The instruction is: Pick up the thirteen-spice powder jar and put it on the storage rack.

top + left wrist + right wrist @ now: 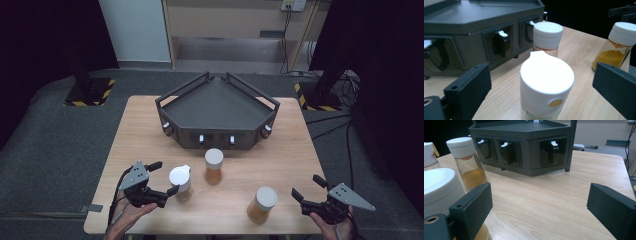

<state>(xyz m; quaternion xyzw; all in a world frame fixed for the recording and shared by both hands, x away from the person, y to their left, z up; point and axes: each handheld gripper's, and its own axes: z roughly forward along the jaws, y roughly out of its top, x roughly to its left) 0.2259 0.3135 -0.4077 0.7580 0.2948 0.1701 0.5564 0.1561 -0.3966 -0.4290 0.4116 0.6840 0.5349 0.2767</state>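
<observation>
Three glass spice jars with white caps stand on the wooden table (280, 165). The left jar (180, 182), whose cap has a pour spout, sits between the jaws of my left gripper (166, 177). In the left gripper view this jar (546, 85) is midway between both pads, which stand apart from it, so the gripper is open. The middle jar (214, 166) holds amber powder. The right jar (262, 205) holds yellow powder; my right gripper (305, 186) is open just to its right. In the right gripper view that jar's cap (439, 187) lies outside the left pad.
A dark grey angular rack (218, 107) with several front knobs and raised side rails fills the back middle of the table. Bare wood (554, 195) stretches between the right gripper and the rack. The table's front edge runs close to both hands.
</observation>
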